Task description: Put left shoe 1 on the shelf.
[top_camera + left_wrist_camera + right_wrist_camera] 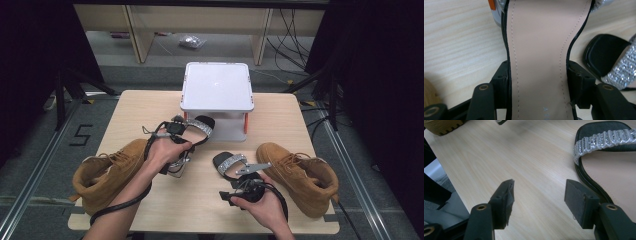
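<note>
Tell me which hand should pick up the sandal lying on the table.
Right. The right tongs stand open and empty just beside the lying sandal, near its insole edge. The left tongs are already clamped across the other sandal, so that hand is probably busy.

A black sandal [192, 131] with a glittering strap is lifted off the table; its twin [229, 163] lies flat nearby.

A black "5" marked on the grey floor [80, 135], left of the table [150, 107]. No other readable text, label or brand on anything else; faint bluish marks on the sandal [539, 50] insole too blurred to read.
</note>
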The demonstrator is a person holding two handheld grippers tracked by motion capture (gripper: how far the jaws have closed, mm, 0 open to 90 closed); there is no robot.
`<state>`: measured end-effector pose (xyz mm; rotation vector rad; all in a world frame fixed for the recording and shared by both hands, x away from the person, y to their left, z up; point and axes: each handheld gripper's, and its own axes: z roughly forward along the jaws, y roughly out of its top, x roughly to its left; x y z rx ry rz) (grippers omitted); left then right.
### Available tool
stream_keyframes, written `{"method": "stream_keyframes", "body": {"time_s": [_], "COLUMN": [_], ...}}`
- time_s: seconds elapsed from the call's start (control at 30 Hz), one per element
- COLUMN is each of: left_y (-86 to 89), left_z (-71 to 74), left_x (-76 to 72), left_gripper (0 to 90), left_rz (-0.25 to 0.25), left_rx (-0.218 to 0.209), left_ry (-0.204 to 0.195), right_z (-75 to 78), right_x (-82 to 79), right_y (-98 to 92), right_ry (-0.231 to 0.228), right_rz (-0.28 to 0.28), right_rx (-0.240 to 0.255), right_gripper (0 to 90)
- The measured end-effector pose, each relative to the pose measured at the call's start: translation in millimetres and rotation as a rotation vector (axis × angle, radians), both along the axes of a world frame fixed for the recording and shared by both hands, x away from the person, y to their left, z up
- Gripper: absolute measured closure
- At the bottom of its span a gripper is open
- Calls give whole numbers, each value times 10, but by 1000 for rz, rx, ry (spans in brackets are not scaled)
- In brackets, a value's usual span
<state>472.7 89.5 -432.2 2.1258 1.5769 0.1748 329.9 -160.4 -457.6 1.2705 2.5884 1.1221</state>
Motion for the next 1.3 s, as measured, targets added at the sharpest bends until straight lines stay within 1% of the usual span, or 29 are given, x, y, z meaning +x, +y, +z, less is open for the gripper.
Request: {"method": "stream_keyframes", "body": {"time_s": [0.07,0.1,0.13,0.17,0.2,0.23,0.27,0.3,0.37,0.43,0.47,0.5,0.53,0.6,0.63,0.67,0.73,0.83,0.87,0.9,0.93,0.97,1.0,1.03,1.07,1.1,1.2,1.23,1.3], "left_y": [-9,-11,-14,-15,-19,-19,-19,-29,-32,-39,-45,-43,-60,-63,-67,-70,-71,-79,-84,-84,-86,-87,-87,-105,-99,-110,-115,-125,-131], "left_z": [-26,-39,-50,-66,-85,-85,-100,-126,-152,-167,-168,-176,-195,-214,-236,-237,-254,-291,-307,-307,-326,-319,-319,-330,-338,-346,-360,-385,-410], "left_x": [63,81,99,118,134,134,147,166,188,195,201,213,219,232,236,242,247,261,265,265,276,280,280,286,296,299,315,331,342], "left_gripper": [431,431,431,431,431,431,431,431,431,431,431,431,431,431,431,431,431,431,431,431,431,431,431,431,431,431,431,430,430], "left_rz": [18,26,33,41,51,51,51,65,67,74,79,76,91,95,101,109,108,125,129,129,127,123,123,146,137,149,150,155,151], "left_rx": [-7,-4,-1,-5,-9,-9,-9,-14,-15,-15,-15,-12,-13,-18,-25,-25,-26,-23,-27,-27,-21,-14,-14,-20,-16,-20,-20,-12,-22], "left_ry": [-12,-16,-20,-22,-25,-25,-29,-28,-34,-38,-29,-33,-42,-50,-62,-53,-55,-53,-64,-64,-72,-56,-56,-39,-41,-36,-27,-27,-19], "right_z": [1,3,-6,-4,5,5,4,-8,-9,-9,-6,-6,-6,-9,-10,-11,-10,-9,-9,-9,-9,-8,-8,-9,-8,-8,-14,-14,-14], "right_x": [7,7,8,8,5,5,-1,8,6,7,7,7,5,8,8,7,8,8,8,8,9,9,9,7,8,8,9,9,10], "right_y": [-7,-7,-3,-4,-7,-7,-2,-3,0,2,3,3,5,1,1,1,1,-1,-1,-1,-1,-1,-1,0,1,3,6,5,5], "right_ry": [-3,-4,-8,-6,3,3,15,-3,-3,-3,-1,-1,3,-2,-2,-1,-2,-1,-2,-2,-1,-1,-1,-2,-2,-2,-3,-4,-4], "right_rz": [3,2,-1,0,1,1,-8,6,9,9,8,8,4,10,11,11,11,13,12,12,12,13,13,13,13,12,13,12,12], "right_rx": [-3,-2,11,9,-2,-2,-3,-3,-2,-1,0,0,-1,-4,-4,-5,-5,-4,-4,-4,-3,-3,-3,-2,-3,-5,-3,-3,-3], "right_gripper": [416,416,416,416,416,416,416,416,416,416,416,416,416,416,416,416,416,415,416,416,416,416,416,416,416,416,416,416,416]}}
